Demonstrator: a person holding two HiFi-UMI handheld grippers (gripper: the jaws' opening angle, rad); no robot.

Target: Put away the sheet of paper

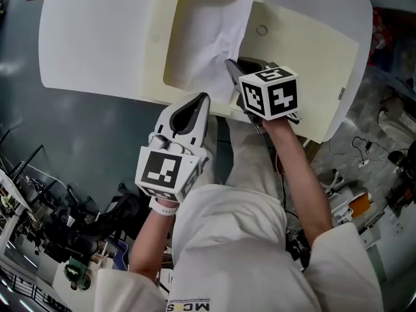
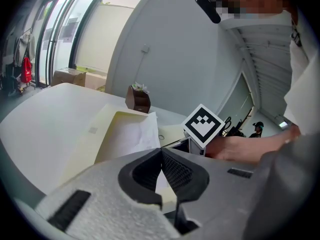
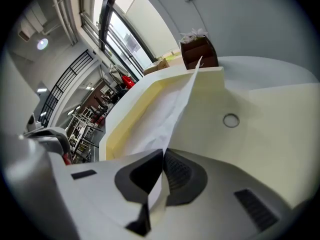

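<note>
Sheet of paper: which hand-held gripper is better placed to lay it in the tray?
Right. The right hand-held gripper is shut on the sheet of paper, already over the cream tray. The left hand-held gripper is shut on nothing, short of it.

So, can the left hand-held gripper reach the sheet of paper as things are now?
Probably yes: the left hand-held gripper sits shut near the sheet of paper, nothing between them; the right hand-held gripper pinches only its near edge.
</note>
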